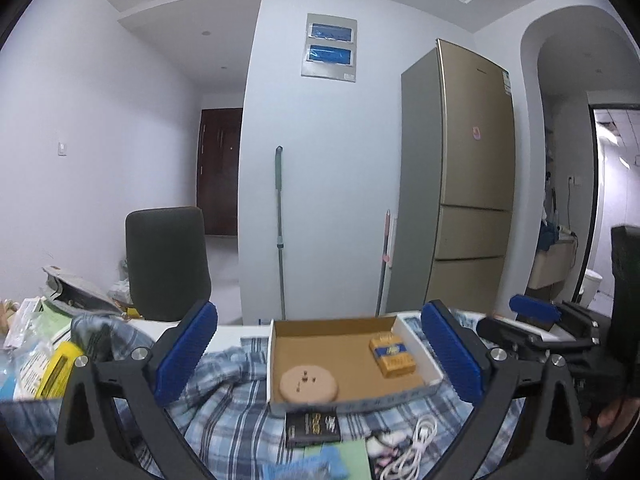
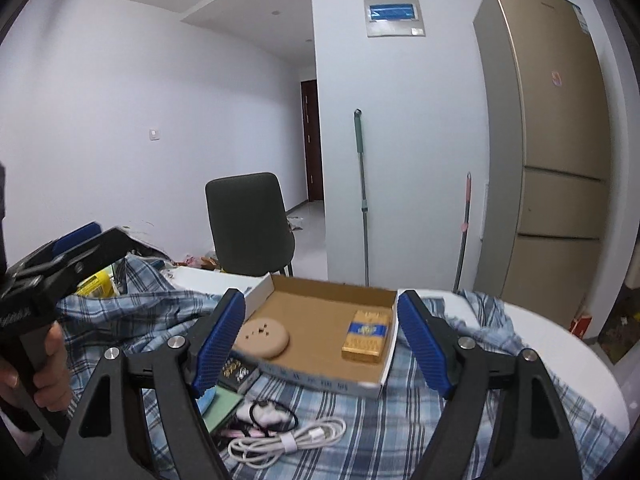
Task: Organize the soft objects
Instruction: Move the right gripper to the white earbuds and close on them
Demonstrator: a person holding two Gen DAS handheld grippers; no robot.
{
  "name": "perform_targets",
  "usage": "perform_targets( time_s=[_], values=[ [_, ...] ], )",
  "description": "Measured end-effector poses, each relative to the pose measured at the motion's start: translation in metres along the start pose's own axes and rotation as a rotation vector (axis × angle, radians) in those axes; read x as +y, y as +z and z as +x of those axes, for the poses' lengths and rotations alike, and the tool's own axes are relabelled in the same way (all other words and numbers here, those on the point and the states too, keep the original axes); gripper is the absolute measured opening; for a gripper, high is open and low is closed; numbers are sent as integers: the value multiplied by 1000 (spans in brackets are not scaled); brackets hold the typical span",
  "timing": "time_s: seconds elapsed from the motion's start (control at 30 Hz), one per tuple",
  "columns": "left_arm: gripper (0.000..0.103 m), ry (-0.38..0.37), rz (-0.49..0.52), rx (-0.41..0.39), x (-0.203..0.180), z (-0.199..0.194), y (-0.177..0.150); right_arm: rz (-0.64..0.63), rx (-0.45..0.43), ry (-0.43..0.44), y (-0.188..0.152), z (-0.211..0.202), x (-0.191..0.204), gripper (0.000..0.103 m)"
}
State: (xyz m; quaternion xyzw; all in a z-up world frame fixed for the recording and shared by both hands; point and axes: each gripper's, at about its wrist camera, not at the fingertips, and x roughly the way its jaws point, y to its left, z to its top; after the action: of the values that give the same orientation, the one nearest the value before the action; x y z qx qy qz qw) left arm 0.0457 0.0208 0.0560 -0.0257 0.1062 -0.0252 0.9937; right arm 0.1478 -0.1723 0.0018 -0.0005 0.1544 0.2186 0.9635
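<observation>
A blue plaid cloth (image 1: 224, 412) (image 2: 352, 412) is spread rumpled over the table. On it sits an open cardboard box (image 1: 280, 360) (image 2: 320, 312) holding a round tan disc (image 1: 308, 386) (image 2: 262, 338) and a gold and blue pack (image 1: 394, 356) (image 2: 367, 338). My left gripper (image 1: 320, 354) is open and empty, held above the cloth before the box; it also shows at the left of the right wrist view (image 2: 76, 252). My right gripper (image 2: 320, 340) is open and empty, framing the box; it shows at the right of the left wrist view (image 1: 536, 312). A blue soft cloth (image 1: 308, 464) lies at the near edge.
A coiled white cable (image 2: 288, 438) (image 1: 412, 448), a black hair tie (image 2: 272, 412), a dark booklet (image 1: 312, 428) and a green card (image 2: 224, 404) lie on the cloth. Packets and a yellow item (image 1: 56, 368) pile at left. A grey chair (image 2: 248, 224), mops and a fridge (image 2: 552, 140) stand beyond.
</observation>
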Motion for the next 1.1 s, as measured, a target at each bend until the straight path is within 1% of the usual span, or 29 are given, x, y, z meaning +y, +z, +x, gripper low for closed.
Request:
perform_targets(
  time_s=[0.1,0.2,0.27,0.33,0.37,0.43,0.7,0.83,0.87,0.9,0.97,1.0,1.07,1.1],
  values=[
    [103,2,5,20,1,-5,-20,-2,11,-12,-14,5,-2,78],
    [103,-4,-6,63,3,5,-36,2,29,-13,-26,9,-1,78],
    [103,6,-10,75,6,11,-46,-6,47,-13,-35,15,0,78],
    [103,7,9,86,7,16,-56,-23,64,-11,-41,20,1,78],
    [103,0,17,91,7,17,-61,-28,75,-6,-44,23,1,78],
    [103,-43,16,130,7,24,-66,-27,88,6,-46,26,0,78],
    [103,-32,5,144,8,29,-68,-30,131,33,-55,34,2,78],
    [103,-12,-8,148,12,30,-68,-37,158,36,-55,38,5,78],
    [103,-3,-13,151,13,31,-68,-39,183,49,-55,41,6,78],
    [103,9,-17,154,14,31,-68,-42,228,79,-54,47,8,78],
    [103,37,-28,157,17,31,-69,-55,358,153,-57,63,14,78],
    [103,47,-34,158,18,32,-69,-48,405,159,-59,70,16,78],
    [103,61,-39,170,20,34,-70,-45,469,147,-63,81,21,78],
    [103,62,-41,178,20,35,-70,-50,497,154,-65,87,24,77]
  ],
)
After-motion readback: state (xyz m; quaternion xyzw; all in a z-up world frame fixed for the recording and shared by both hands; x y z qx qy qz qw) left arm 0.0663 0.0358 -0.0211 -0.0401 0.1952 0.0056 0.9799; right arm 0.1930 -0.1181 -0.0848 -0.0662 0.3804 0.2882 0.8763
